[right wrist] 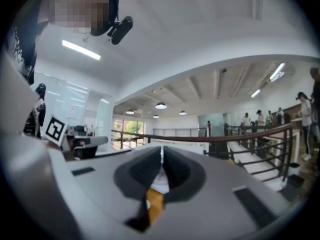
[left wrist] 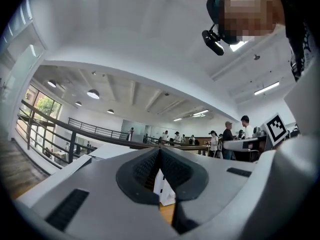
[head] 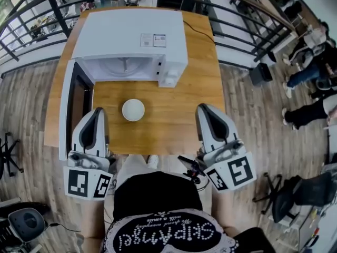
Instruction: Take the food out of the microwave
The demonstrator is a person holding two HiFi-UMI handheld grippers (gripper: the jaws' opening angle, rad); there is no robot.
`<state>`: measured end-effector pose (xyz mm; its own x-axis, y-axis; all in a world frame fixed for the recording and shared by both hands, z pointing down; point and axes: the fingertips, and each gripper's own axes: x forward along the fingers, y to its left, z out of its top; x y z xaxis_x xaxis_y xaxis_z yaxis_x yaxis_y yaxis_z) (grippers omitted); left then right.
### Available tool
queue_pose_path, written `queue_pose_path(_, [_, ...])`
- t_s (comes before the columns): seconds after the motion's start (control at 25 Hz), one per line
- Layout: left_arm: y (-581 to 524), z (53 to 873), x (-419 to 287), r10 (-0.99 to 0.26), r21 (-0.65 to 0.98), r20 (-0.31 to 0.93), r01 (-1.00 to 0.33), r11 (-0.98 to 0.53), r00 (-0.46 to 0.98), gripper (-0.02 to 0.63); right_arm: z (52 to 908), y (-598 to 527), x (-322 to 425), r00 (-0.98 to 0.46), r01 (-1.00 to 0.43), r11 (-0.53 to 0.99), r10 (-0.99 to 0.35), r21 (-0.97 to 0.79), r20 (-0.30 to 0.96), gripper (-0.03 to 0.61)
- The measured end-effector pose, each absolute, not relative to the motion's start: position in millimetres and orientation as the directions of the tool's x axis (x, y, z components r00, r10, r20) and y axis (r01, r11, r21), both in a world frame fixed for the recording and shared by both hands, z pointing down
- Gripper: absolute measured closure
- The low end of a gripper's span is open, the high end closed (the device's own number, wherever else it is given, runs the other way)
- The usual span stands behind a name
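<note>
A white microwave [head: 131,41] stands at the back of a wooden table [head: 174,120], its door [head: 73,101] swung wide open to the left and its chamber showing only the turntable. A small white bowl [head: 133,110] sits on the table in front of it. My left gripper [head: 98,111] is raised near the table's front left, shut and empty, jaws pointing level at the microwave. My right gripper [head: 204,108] is raised at the front right, also shut with nothing held. In the left gripper view the jaws [left wrist: 160,151] meet; in the right gripper view the jaws [right wrist: 161,151] meet too.
A black metal railing [head: 231,15] curves behind the table. People [head: 310,73] are at the right on the wooden floor, and chairs [head: 295,194] stand at the lower right and lower left. A power cable [head: 202,30] runs off the table's back right.
</note>
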<state>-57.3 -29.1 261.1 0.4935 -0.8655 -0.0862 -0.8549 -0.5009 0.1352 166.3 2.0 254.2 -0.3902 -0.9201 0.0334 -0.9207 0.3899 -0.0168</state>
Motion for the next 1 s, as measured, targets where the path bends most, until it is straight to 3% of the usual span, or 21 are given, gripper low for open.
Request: queue_pose_path(1.0, [20.6,297.6,-58.9,-0.875,0.117,-0.064,-0.867,-0.485,0.481,0.583,310.8,48.1,169.0,-0.332,-0.942,0.335,-0.929,-0.010,0.164,0.543])
